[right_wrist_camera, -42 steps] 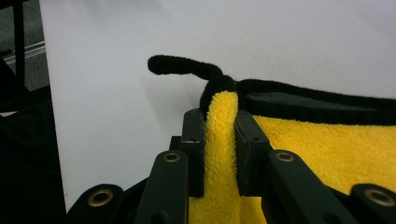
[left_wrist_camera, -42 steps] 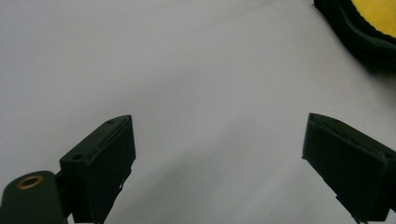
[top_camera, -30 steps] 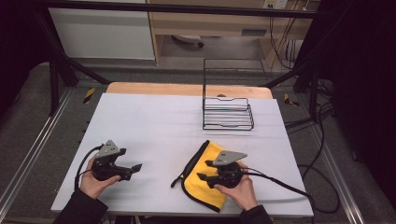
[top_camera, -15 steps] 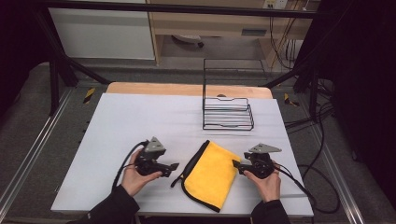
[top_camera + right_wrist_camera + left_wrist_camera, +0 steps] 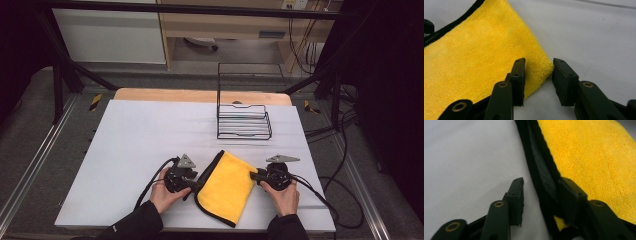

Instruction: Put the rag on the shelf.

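So the folded yellow cloth point(image 5: 226, 186) sits near the table's front edge, long axis slanting toward the wire rack point(image 5: 244, 121) at the back. The left tongs point(image 5: 192, 186) straddle its black-trimmed edge, the right tongs point(image 5: 256, 176) its plush corner, both spread open, equally close. Fluffy microfibre, floppy, probably lifts from both sides.

From where I'm driving this, the cloth point(image 5: 224, 187) lies flat on the table point(image 5: 130, 150) right between my two grippers. My left gripper point(image 5: 192, 186) straddles its left edge, one finger point(image 5: 571, 195) over the cloth and the other point(image 5: 515, 197) on bare table. My right gripper point(image 5: 537, 75) brackets its right corner, jaws apart. The wire rack point(image 5: 244, 120) stands well beyond both sets of fingertips, toward the far edge.
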{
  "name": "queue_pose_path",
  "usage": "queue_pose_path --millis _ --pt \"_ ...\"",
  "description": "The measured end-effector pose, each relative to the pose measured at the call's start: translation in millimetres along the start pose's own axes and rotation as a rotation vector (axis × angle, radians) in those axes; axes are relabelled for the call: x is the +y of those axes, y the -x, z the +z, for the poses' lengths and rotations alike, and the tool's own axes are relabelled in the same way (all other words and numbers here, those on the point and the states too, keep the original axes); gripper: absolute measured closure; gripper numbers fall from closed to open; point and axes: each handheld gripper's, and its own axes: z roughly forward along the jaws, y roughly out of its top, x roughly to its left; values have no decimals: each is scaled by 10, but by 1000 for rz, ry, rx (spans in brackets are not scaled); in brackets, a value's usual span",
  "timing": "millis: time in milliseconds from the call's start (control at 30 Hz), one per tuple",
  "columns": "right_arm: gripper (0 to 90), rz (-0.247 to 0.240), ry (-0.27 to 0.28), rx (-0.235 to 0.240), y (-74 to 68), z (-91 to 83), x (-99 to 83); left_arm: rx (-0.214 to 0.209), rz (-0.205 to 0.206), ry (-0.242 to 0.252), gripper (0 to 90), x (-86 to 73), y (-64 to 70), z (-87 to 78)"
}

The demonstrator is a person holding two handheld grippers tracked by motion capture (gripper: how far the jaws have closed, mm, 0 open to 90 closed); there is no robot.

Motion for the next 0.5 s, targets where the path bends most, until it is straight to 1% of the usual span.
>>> queue_pose_path --millis 33,133,200,233,267,300,333,400,433,467,500 --pt "666 6 -1 4 -1 1 -1 0 5 -3 579 2 11 -1" --pt "721 20 -5 20 -5 2 4 -13 -3 -5 576 4 34 11" --pt "765 21 -3 32 -2 3 11 -17 -10 -10 576 5 36 20" --pt "783 23 -3 34 -2 7 16 -22 -20 -11 577 4 36 31" --pt "808 11 -9 31 -8 11 41 -22 -26 -11 578 4 38 35" --pt "808 11 -9 31 -8 11 41 -20 -25 -13 578 5 43 36" --pt "815 -1 -13 25 -16 15 53 -23 -28 -15 585 6 49 37" --pt "824 -18 -8 14 -41 23 73 -29 -41 -23 635 10 64 37" --pt "830 -37 3 4 -49 33 102 -35 -47 -25 704 12 72 38" --pt "830 -37 3 4 -49 33 102 -54 -61 -32 704 15 78 38" --pt "832 -44 24 5 -48 42 142 -53 -69 -34 760 15 86 40"
